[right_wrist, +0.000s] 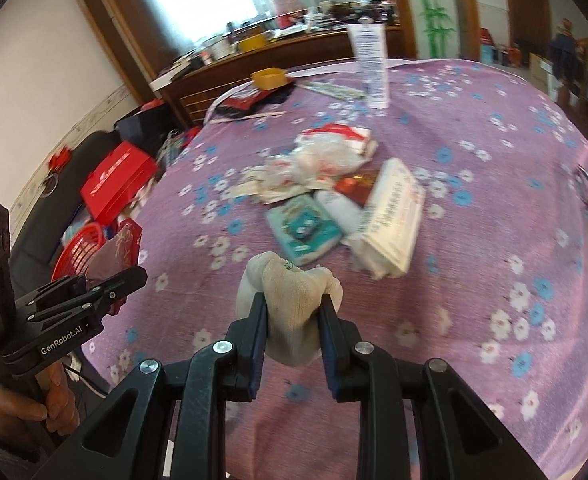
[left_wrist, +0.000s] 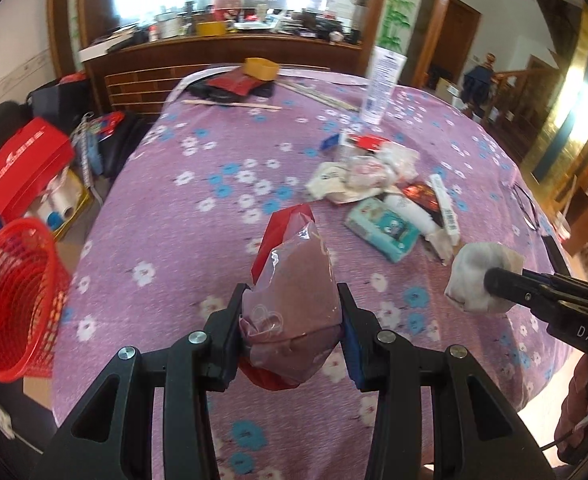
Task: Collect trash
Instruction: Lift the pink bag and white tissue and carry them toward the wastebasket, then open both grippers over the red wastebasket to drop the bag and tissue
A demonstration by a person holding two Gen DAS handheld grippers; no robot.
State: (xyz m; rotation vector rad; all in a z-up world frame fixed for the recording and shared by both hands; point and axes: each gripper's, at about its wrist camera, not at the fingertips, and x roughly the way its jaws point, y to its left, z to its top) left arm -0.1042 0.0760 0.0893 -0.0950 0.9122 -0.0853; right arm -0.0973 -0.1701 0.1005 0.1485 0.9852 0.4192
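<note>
My left gripper (left_wrist: 292, 320) is shut on a crumpled clear-and-red plastic wrapper (left_wrist: 294, 280), held above the purple flowered tablecloth (left_wrist: 174, 220). The same wrapper (right_wrist: 118, 252) shows in the right wrist view in the left gripper (right_wrist: 106, 280), near a red mesh basket (right_wrist: 80, 250). My right gripper (right_wrist: 294, 320) is shut on a wadded whitish cloth or tissue (right_wrist: 290, 292); it appears in the left wrist view as a wad (left_wrist: 474, 276) at the right gripper's tip (left_wrist: 498, 284). The red basket (left_wrist: 10, 300) stands off the table's left edge. A trash pile (left_wrist: 378, 188) lies mid-table.
The pile holds a teal tissue pack (right_wrist: 302, 228), a white booklet (right_wrist: 394, 216), crumpled bags (right_wrist: 318, 160) and a red packet. Farther back stand a white tube (right_wrist: 372, 68), a yellow tape roll (left_wrist: 260, 69) and sticks. Red boxes (left_wrist: 26, 168) sit on the floor left. A hand (right_wrist: 34, 404) grips the left handle.
</note>
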